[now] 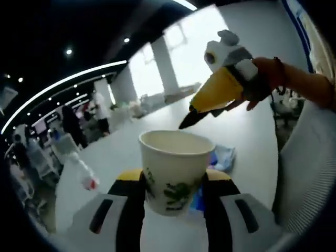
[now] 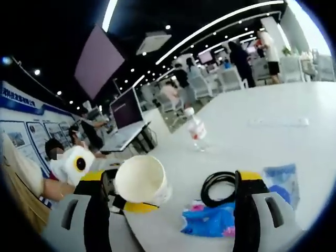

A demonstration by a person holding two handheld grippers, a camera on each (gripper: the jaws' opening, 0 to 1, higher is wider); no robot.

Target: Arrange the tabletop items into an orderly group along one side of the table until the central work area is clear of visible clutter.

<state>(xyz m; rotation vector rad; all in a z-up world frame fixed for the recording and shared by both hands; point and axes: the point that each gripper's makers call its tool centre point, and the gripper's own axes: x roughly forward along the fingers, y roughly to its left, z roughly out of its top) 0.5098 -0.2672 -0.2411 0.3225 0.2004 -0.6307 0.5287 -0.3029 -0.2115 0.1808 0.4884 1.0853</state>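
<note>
A: Nearest in the left gripper view, what sits between the jaws?

B: The left gripper (image 1: 173, 197) is clamped on a white paper cup (image 1: 174, 169) with a green leafy print, upright and mouth up. Any lettering on it is too blurred to read. The cup's base is hidden behind the jaws.

A: And beyond it?

B: A blue wrapper (image 1: 223, 156) lies on the white table (image 1: 126, 157), mostly covered by the cup. Above it hangs the right gripper (image 1: 185, 124), yellow-bodied, its dark tips pressed together on nothing.

A: In the right gripper view?

B: The right gripper's own jaws rise far apart there, which contradicts that; I cannot tell its state. Between them lie a blue packet (image 2: 212, 219) with pink marks, its print unreadable, and a black coiled cable (image 2: 218, 188). The cup (image 2: 142, 181) shows tilted, mouth toward the camera, in the left gripper (image 2: 122, 202).

A: Farther off?

B: A clear bottle (image 2: 196, 130) with a red label stands on the table; chairs and people are blurred behind. Wall posters at left are illegible.
</note>
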